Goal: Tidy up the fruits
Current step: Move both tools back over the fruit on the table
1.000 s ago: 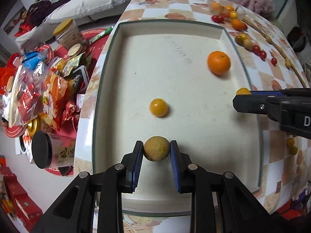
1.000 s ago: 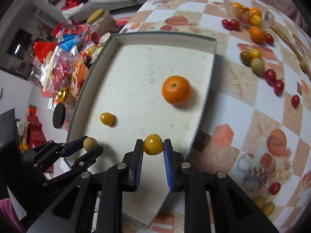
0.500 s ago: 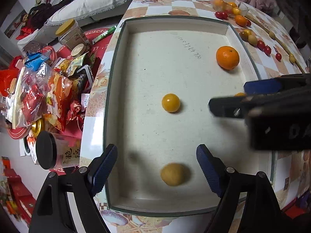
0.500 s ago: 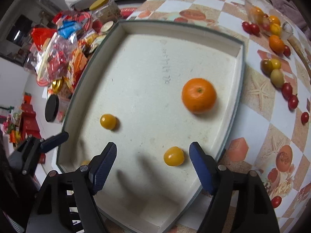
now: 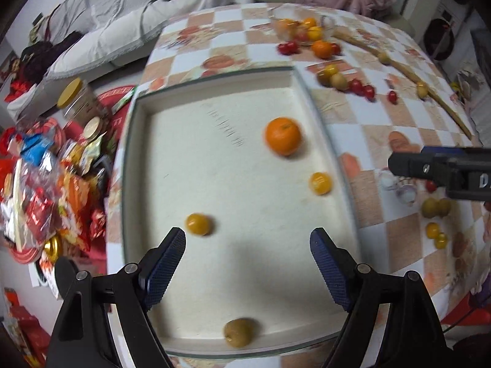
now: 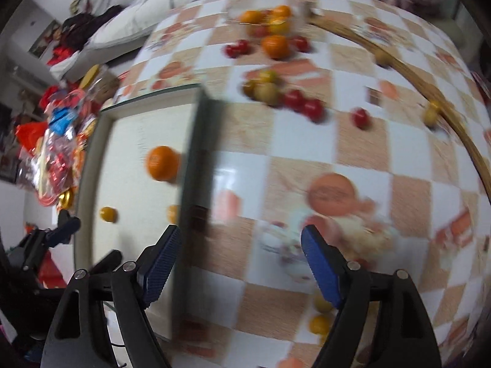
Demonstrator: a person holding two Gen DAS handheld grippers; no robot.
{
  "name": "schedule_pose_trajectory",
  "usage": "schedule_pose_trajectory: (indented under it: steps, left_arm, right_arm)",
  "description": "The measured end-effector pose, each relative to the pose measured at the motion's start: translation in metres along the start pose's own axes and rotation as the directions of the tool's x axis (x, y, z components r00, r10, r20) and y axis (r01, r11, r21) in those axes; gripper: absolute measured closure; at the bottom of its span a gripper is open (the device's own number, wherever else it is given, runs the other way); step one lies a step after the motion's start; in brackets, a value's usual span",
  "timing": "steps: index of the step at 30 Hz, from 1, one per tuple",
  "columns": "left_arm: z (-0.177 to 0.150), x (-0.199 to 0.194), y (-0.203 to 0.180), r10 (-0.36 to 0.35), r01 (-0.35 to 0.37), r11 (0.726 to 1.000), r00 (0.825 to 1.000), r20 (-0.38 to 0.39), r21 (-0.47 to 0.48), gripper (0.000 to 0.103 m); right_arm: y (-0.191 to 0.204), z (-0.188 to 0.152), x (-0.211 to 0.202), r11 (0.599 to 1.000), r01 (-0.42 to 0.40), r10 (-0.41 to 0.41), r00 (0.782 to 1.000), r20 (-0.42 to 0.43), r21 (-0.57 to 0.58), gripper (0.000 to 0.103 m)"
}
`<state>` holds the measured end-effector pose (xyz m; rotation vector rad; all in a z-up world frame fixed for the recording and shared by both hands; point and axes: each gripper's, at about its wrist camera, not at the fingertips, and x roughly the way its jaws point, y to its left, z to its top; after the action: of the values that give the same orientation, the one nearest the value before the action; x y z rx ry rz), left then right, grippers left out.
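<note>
My left claw (image 5: 247, 245) hangs over the near half of the white tray (image 5: 135, 165), jaws spread wide, holding and touching nothing. Just below it, at six o'clock by the tray's near rim, sits one brownish-green fruit (image 5: 238, 332); it is round, so I can give it no long axis or heading. The tray holds four fruits in all: that one, a yellow fruit (image 5: 199, 224) at nine o'clock beside my left finger tip, a second yellow fruit (image 5: 320, 183) at two o'clock near the right wall, and one orange (image 5: 282, 136) beyond, at one o'clock. The tray's own long axis runs from six to twelve.

My right claw (image 6: 241, 240) is also released, wide open and empty, above the checked tablecloth (image 6: 307, 141) just right of the tray's edge. Farther off, at twelve to one o'clock, loose red, yellow and green fruits are scattered on the cloth, too blurred to count.
</note>
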<state>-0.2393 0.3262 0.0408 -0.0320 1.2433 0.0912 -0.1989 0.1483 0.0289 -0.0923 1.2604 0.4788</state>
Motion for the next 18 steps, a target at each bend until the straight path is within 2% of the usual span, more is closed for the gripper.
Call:
schedule_pose_trajectory:
  steps: [6,10,14,18]
  left_arm:
    - [0.012,-0.012,-0.06,-0.071,0.065,0.987,0.997,0.034,0.149,0.019]
    - [0.014,-0.012,-0.097,-0.122,0.115,0.968,0.992,0.019,0.222,0.019]
    - [0.022,-0.008,-0.116,-0.151,0.148,0.965,0.988,-0.003,0.217,0.019]
    - [0.049,-0.002,-0.13,-0.139,0.129,0.967,0.99,0.031,0.221,0.019]
  right_arm:
    - [-0.067,-0.033,-0.008,0.989,0.096,-0.093,0.995,-0.037,0.116,0.02]
    - [-0.096,-0.05,-0.014,0.979,0.133,-0.126,0.991,-0.054,0.157,0.02]
    - [-0.12,-0.058,-0.018,0.971,0.135,-0.128,0.991,-0.047,0.198,0.02]
    - [-0.137,-0.051,-0.023,0.965,0.127,-0.127,0.992,-0.015,0.228,0.02]
